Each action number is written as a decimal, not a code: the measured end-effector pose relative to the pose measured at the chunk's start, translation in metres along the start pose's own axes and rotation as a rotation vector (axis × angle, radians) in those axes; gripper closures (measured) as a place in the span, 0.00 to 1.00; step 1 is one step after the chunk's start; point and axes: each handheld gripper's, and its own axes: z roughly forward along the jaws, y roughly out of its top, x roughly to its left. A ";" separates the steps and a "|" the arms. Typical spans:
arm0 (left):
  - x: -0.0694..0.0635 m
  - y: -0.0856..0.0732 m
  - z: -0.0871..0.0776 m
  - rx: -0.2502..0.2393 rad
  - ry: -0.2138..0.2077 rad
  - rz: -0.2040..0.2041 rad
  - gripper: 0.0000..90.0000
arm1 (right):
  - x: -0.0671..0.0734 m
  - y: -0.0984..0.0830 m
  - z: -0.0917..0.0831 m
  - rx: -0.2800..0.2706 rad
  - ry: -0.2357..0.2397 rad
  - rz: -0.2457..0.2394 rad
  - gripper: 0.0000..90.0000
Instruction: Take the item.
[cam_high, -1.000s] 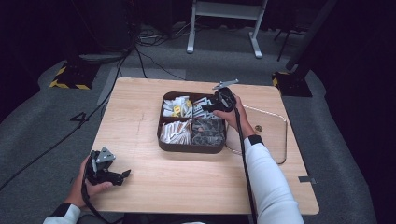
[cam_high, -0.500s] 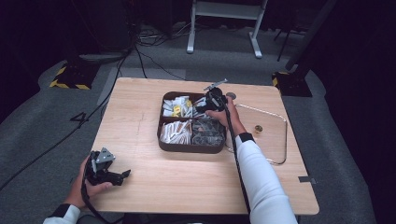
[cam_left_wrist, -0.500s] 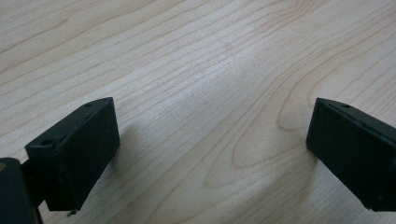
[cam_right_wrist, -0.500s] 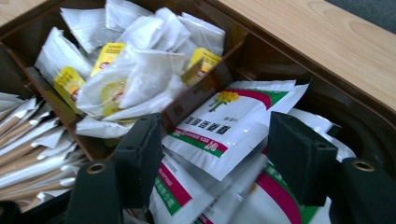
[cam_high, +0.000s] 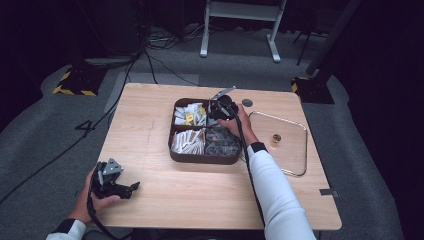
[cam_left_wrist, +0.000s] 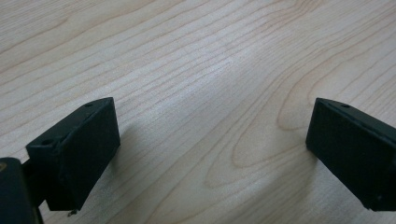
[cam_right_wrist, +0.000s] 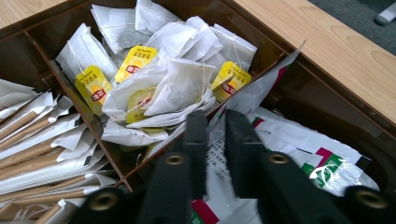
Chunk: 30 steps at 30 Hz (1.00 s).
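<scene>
A brown divided box stands mid-table. Its far-left cell holds white tea bags with yellow tags. My right gripper reaches into the far-right cell, among white sachets with red and green print. Its jaws have just been closing, and they are now shut on the edge of one such sachet, which leans up over the divider. My left gripper rests near the table's front-left corner, held by a hand. Its jaws stand wide open over bare wood.
Paper sugar sticks fill the near-left cell, dark packets the near-right one. A clear lid with a small knob lies to the right of the box. A small dark disc sits behind it.
The right gripper moved left and down into the box's far-right cell and closed on a sachet. The left gripper stayed put.
</scene>
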 end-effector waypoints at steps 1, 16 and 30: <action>0.000 0.000 0.000 0.000 0.000 0.000 0.03 | 0.001 -0.001 0.001 -0.008 -0.005 0.001 0.95; 0.000 0.000 0.000 0.000 0.000 0.000 0.03 | -0.008 0.000 0.005 -0.016 -0.076 0.081 0.77; 0.000 0.000 0.000 0.000 0.000 0.000 0.03 | -0.006 0.000 -0.007 -0.044 -0.029 0.069 1.00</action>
